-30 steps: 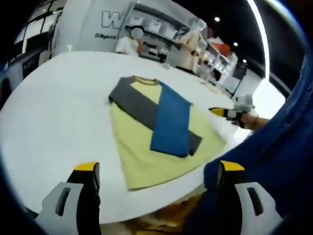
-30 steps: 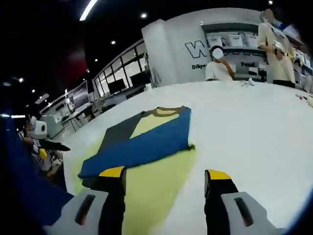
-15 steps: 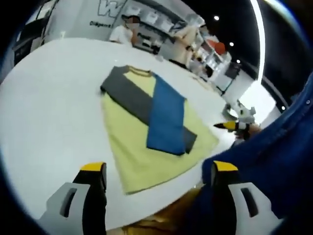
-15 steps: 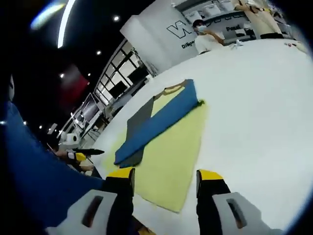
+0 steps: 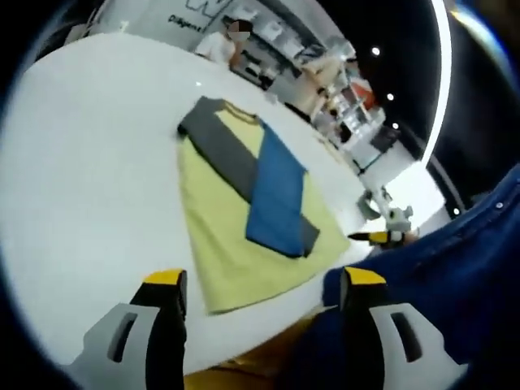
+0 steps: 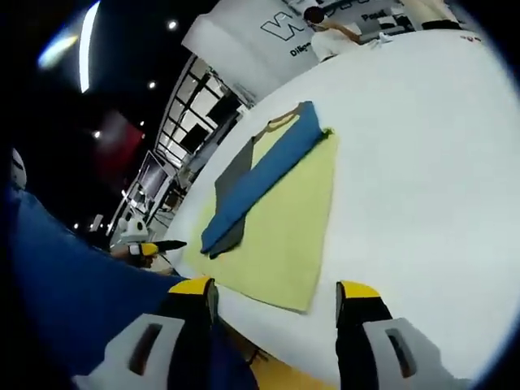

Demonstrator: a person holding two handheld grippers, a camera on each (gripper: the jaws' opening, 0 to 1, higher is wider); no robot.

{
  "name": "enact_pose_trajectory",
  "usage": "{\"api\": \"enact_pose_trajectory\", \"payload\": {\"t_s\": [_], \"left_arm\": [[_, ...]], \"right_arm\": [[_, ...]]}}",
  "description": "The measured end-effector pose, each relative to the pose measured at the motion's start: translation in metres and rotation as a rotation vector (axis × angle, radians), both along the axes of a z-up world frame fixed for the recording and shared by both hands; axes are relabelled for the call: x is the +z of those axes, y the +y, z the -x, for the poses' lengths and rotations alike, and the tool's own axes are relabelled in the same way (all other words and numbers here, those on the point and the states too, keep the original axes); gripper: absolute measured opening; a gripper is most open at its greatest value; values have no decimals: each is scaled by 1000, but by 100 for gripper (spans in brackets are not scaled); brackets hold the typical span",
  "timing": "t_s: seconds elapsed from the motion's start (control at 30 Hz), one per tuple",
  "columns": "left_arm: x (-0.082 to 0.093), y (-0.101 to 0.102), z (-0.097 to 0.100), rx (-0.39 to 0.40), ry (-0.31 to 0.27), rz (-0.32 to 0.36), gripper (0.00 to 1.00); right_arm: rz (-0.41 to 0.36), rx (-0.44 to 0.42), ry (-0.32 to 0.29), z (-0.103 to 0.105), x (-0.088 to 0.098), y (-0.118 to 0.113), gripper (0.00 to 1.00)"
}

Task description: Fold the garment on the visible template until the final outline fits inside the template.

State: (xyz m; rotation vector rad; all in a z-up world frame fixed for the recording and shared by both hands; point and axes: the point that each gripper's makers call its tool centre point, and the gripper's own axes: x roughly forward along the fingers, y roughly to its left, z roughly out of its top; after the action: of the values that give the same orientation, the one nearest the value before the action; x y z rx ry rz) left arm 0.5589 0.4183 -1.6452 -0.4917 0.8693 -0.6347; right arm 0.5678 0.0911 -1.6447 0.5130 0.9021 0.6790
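Yellow garment (image 5: 244, 219) flat on white table (image 5: 89, 162), both sleeves crossed over its chest.
I see left gripper (image 5: 262, 280) and right gripper (image 6: 276, 286) released, empty, hovering off the near edge; blue clothing crowds one side.

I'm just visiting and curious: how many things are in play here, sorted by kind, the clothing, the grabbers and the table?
Garment: 1
Grippers: 2, left gripper and right gripper
Table: 1
Total: 4

Bare table (image 6: 422, 146) — beside garment (image 6: 284, 219)
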Motion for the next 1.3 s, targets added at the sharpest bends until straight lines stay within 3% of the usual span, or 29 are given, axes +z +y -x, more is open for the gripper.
{"api": "enact_pose_trajectory", "payload": {"t_s": [0.1,0.2,0.33,0.53,0.7,0.83,1.07,1.3], "left_arm": [[-4,0,5,-13,17,-25,68],[-6,2,4,-12,23,-22,61],[-8,-2,2,-8,23,-14,55],[-10,-7,-6,8,17,10,53],[-7,-14,-23,45,-19,24,54],[-6,-14,-29,64,-6,41,52],[-8,-13,-11,44,9,36,46],[-17,-5,2,49,35,13,29]], "right_arm": [[9,-4,15,0,-2,-1,50],[-36,-9,47,2,0,4,48],[-1,24,41,3,-3,10,42],[-48,32,52,0,-3,21,41],[-115,-33,28,-20,-3,32,40],[-131,-26,27,-25,-2,39,40],[-120,14,51,-10,-3,31,38],[-65,-21,62,-4,-11,18,26]]}}
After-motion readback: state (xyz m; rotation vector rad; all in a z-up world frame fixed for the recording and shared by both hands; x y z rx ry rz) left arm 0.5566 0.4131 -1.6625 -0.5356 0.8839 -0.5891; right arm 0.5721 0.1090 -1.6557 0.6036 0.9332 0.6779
